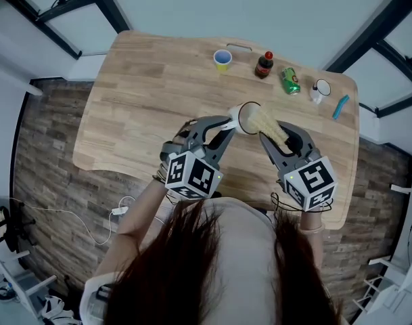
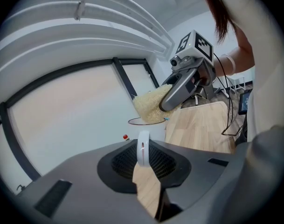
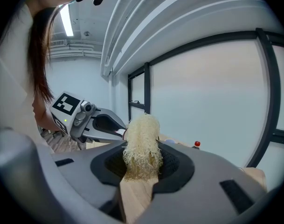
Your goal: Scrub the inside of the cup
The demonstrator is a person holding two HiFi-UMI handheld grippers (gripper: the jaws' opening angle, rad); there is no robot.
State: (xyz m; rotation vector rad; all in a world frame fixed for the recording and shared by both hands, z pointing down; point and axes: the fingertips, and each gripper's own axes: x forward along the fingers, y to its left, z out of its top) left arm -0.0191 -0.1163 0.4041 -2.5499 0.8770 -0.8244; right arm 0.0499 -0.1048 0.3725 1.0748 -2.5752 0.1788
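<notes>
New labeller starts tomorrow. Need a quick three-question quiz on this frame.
1. True or false: the left tool grips the cup by its handle.
2. Pick one. The right tool holds: A a toothbrush; B a pale yellow scrubber; C a spoon.
3. Fill in: the scrubber's far end is ___ the cup.

Key: 1 true; 2 B; 3 inside.
</notes>
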